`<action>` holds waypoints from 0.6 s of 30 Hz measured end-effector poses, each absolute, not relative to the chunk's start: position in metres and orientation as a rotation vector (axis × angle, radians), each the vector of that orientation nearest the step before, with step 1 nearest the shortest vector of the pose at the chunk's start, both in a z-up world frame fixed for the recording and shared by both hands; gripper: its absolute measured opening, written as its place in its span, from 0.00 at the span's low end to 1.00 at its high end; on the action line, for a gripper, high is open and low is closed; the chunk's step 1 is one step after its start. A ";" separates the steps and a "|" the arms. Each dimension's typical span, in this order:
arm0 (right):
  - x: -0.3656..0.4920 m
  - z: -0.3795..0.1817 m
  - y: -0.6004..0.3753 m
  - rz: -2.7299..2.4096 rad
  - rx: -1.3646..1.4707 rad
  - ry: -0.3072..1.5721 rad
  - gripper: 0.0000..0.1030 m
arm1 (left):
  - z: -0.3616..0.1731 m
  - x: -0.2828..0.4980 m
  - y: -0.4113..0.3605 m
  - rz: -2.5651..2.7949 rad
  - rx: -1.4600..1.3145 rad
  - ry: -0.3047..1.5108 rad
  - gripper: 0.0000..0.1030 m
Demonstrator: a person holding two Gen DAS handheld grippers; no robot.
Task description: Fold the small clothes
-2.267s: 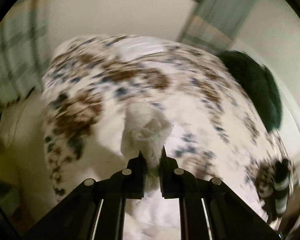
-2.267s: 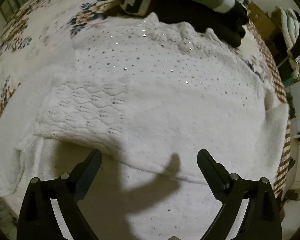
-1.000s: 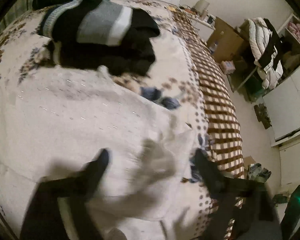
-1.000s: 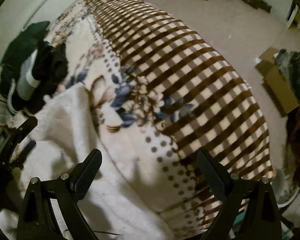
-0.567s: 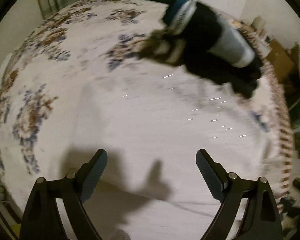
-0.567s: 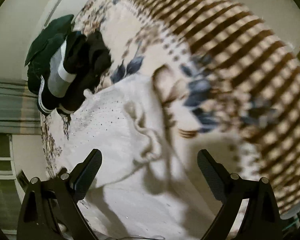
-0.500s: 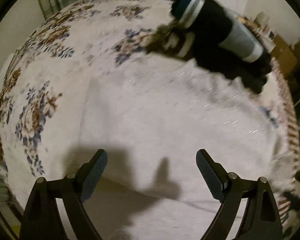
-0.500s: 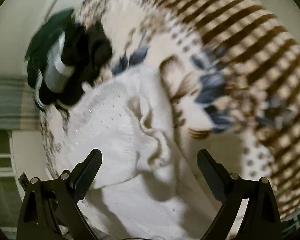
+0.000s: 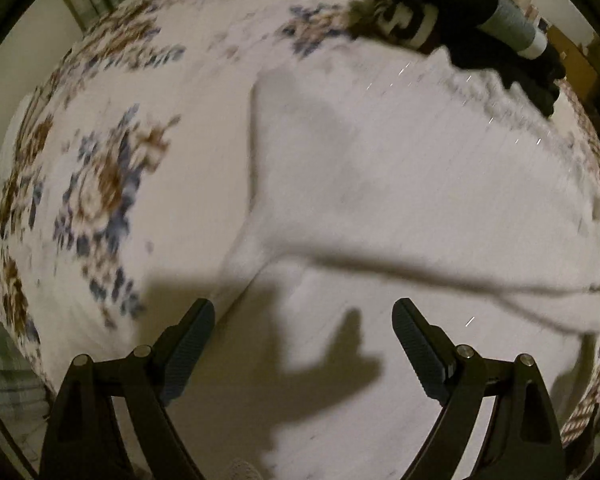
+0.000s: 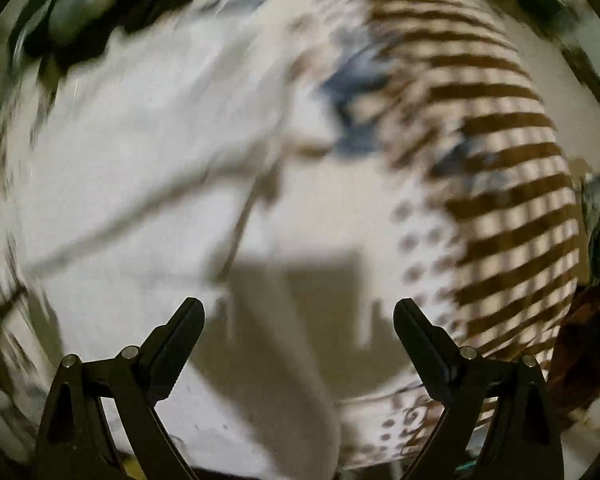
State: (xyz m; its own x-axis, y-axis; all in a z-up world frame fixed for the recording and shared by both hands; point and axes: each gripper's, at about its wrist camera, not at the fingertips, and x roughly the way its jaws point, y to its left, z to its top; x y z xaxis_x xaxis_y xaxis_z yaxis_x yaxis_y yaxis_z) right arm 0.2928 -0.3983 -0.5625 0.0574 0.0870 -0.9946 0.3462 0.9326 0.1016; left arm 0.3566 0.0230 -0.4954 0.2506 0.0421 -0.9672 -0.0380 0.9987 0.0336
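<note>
The white knitted garment with small sequins (image 9: 400, 168) lies spread on the floral-and-checked bed blanket (image 9: 100, 184), one flap already folded over its lower part, presumably to keep the surface flat for the next fold. The left gripper (image 9: 303, 322) hangs above the garment's near portion, jaws wide apart with nothing between them, positioned to take an edge. The right gripper (image 10: 299, 320) is likewise wide open and empty above the garment's edge beside the checked border; that view is blurred, so the exact edge is uncertain. A black-and-grey striped garment (image 9: 488, 20) lies at the far side, touching the white one.
</note>
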 end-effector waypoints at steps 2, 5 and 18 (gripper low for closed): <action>0.298 -0.579 -0.375 -0.207 0.271 1.511 0.94 | -0.505 0.351 0.033 0.062 0.010 1.345 0.88; 0.309 -0.590 -0.376 -0.367 0.164 1.458 0.91 | -0.514 0.346 0.047 0.071 0.018 1.350 0.88; 0.241 -0.564 -0.399 -0.367 0.508 1.438 0.91 | -0.528 0.279 0.102 0.006 -0.176 1.448 0.88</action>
State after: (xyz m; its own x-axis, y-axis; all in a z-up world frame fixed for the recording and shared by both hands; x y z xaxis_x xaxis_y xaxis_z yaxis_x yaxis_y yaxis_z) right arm 0.2412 -0.3995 -0.5642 0.1071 0.0624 -0.9923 0.5299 0.8409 0.1101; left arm 0.2785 0.1017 -0.5278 0.1251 -0.1021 -0.9869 -0.1101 0.9871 -0.1161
